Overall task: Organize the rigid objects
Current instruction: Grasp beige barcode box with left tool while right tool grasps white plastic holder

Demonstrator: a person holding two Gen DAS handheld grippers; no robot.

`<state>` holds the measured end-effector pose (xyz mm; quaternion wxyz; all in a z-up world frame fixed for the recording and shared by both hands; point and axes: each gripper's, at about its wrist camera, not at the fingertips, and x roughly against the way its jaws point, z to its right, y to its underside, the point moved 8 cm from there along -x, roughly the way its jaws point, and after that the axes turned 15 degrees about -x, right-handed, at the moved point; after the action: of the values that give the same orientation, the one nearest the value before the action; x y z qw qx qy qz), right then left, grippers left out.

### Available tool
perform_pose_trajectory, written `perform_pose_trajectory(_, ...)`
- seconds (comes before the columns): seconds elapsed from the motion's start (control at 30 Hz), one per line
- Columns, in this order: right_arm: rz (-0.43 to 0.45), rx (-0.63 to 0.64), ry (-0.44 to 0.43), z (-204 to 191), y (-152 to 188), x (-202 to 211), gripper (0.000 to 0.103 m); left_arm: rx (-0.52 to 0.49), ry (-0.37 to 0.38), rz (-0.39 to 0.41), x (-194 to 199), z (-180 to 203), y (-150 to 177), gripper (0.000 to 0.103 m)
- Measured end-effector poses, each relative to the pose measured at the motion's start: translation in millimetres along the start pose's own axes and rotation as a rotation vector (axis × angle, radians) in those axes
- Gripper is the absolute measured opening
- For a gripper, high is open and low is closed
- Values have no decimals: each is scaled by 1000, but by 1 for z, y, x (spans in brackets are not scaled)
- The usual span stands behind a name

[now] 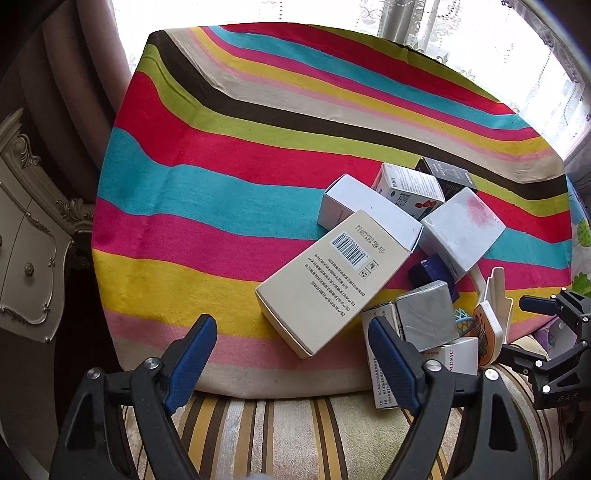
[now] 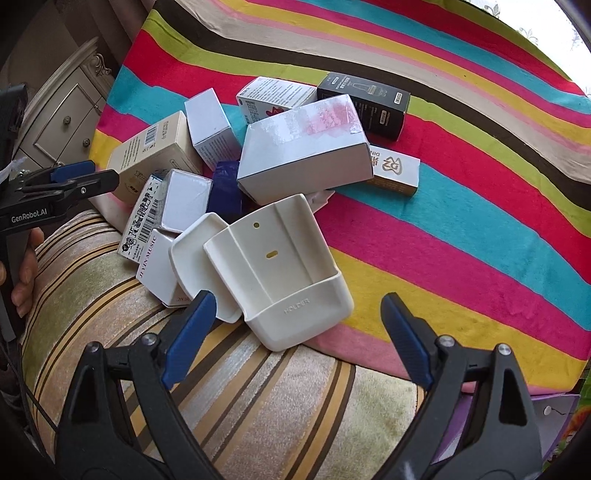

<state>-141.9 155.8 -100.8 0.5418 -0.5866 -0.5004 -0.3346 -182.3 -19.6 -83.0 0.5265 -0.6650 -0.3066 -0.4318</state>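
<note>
A heap of small cartons lies on the striped cloth (image 1: 221, 192). A beige barcode box (image 1: 332, 280) leans on top of it, just beyond my open left gripper (image 1: 291, 325). A white box with a pink smear (image 2: 306, 147), a black box (image 2: 369, 107) and a dark blue box (image 2: 225, 188) sit further back. A white plastic holder (image 2: 280, 273) lies at the cloth's near edge, beside a white tray piece (image 2: 195, 254). My right gripper (image 2: 299, 297) stands open over the holder's pocket end, with its pads off the holder. Neither gripper holds anything.
The cloth (image 2: 480, 206) covers a cushion with gold and brown stripes (image 2: 221, 387). A cream carved cabinet (image 1: 26, 258) stands at the left. Curtains and a bright window (image 1: 461, 33) run behind. A hand (image 2: 26, 273) holds the left gripper (image 2: 85, 177).
</note>
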Motion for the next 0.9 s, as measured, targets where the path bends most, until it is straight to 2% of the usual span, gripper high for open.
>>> perform_pose_trajectory(0.2, -32, 29, -6, -3, -5, -16, 92, -120, 3, -35, -12, 9, -6, 85)
perform_pose_trajectory(0.37, -49, 37, -6, -3, -8, -26, 92, -200, -30, -39, -17, 8, -13, 85)
perform_pose_trajectory(0.53, -61, 59, 0, -6, -9, -33, 92, -228, 22, -42, -29, 10, -17, 85)
perform_pose_trajectory(0.57, -59, 64, 5, -7, -9, -33, 90, -230, 28, -33, -29, 10, -18, 85)
perform_pose_trajectory(0.63, -54, 79, 13, -9, -8, -33, 77, -227, 48, -19, -29, 11, -19, 84)
perform_pose_trajectory(0.7, -45, 88, 27, -10, -8, -33, 74, -222, 66, -21, -30, 12, -19, 70)
perform_pose_trajectory(0.9, 1, 103, 84, -10, -7, -28, 72, -231, 72, -18, -28, 17, -13, 62)
